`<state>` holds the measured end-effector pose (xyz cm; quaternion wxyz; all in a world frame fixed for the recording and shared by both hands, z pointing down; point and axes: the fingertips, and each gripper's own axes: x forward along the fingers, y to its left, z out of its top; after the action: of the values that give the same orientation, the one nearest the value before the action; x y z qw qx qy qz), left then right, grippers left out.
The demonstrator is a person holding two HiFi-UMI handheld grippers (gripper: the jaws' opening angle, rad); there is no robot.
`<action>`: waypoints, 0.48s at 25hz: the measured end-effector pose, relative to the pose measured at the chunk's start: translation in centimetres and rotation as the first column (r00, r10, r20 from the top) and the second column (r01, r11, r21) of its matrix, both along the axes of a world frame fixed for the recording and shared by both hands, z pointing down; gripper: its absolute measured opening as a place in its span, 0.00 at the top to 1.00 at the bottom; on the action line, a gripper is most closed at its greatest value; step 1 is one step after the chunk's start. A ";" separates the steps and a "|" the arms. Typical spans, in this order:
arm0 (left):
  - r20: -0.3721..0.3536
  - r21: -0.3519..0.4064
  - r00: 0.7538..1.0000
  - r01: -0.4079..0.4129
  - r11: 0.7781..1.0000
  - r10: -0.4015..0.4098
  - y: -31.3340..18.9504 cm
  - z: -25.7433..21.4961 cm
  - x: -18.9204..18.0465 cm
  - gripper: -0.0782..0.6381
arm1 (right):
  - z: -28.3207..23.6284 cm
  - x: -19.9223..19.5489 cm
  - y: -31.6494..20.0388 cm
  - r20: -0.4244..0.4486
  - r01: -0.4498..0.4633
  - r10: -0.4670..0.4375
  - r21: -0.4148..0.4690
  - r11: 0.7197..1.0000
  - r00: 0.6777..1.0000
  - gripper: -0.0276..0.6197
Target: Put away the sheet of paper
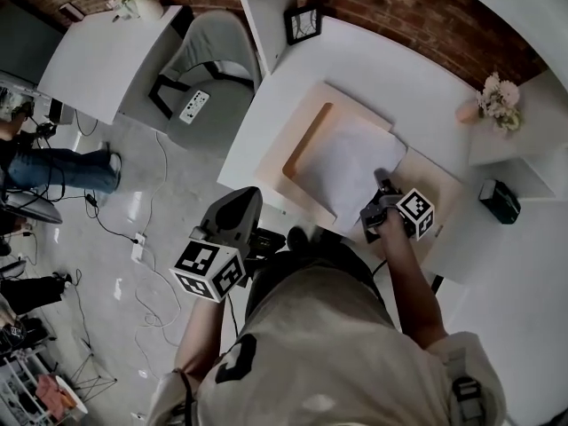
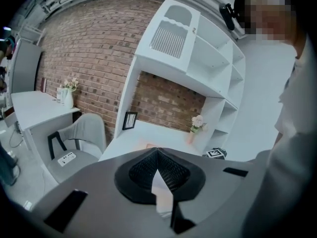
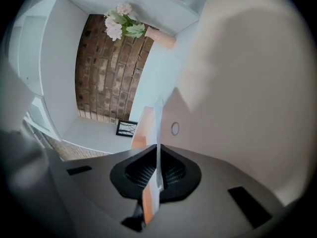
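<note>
1. Two grippers sit nearest the person. The left gripper [image 1: 238, 207] hangs in the air off the near edge of the desk [image 1: 373, 60], above the floor. Its jaws are brought together on nothing, and the left gripper view shows the pad tips meeting with only the desk beyond them.
2. The right gripper [image 1: 383, 193] reaches over the desk, its jaws pinched on the near right edge of the sheet of paper [image 1: 351, 167]. In the right gripper view the sheet runs edge-on between the pads. A peach strip [image 3: 148, 202] lies right beside it, and whether that is clamped too cannot be told.
3. One container is in play: a beige folder [image 1: 435, 189], flat and open on the desk. Its left half has a raised, orange-tinted rim. The sheet lies across the folder's middle and covers part of both halves. Nothing else shows inside. A small round stud [image 3: 175, 128] sits on the beige face seen from the right gripper.
4. The task looks about midway. The sheet is grasped and already rests on the open folder, but it is not yet squared inside the rimmed half. What seems left is to slide it home, let go, and probably fold the folder closed. The free left gripper could steady the folder for that.
5. Farther back on the desk stand a vase of flowers [image 1: 497, 100] at the right and a small picture frame [image 1: 302, 23] against the brick wall [image 1: 390, 7].
</note>
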<state>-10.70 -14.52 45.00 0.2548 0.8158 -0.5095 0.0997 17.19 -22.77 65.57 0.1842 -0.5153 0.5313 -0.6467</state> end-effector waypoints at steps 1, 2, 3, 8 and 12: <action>0.013 0.001 1.000 0.007 1.000 -0.008 -0.2 -0.2 0.1 0.87 | 0.0 -0.2 -0.1 0.007 0.008 -0.008 0.000 1.000 1.000 0.91; 0.020 0.004 1.000 0.014 1.000 -0.014 -0.3 -0.4 0.3 0.87 | 0.1 -0.4 -0.2 0.013 0.017 -0.017 0.000 1.000 1.000 0.91; 0.024 0.005 0.999 0.020 1.000 -0.020 -0.3 -0.6 0.5 0.87 | 0.2 -0.6 -0.2 0.020 0.026 -0.026 -0.002 1.000 0.999 0.91; 0.024 0.011 0.999 0.043 0.999 -0.043 -0.4 -1.3 1.7 0.87 | 0.7 -1.5 0.0 0.059 0.053 -0.052 -0.018 0.998 0.997 0.91; 0.039 0.005 0.999 0.031 0.999 -0.032 -0.7 -0.9 1.1 0.87 | 0.8 -1.6 0.2 0.044 0.049 -0.048 -0.022 0.999 0.998 0.91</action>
<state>-9.60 -15.19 44.08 0.2445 0.8062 -0.5273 0.1103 15.61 -22.57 66.34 0.1739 -0.4904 0.5319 -0.6682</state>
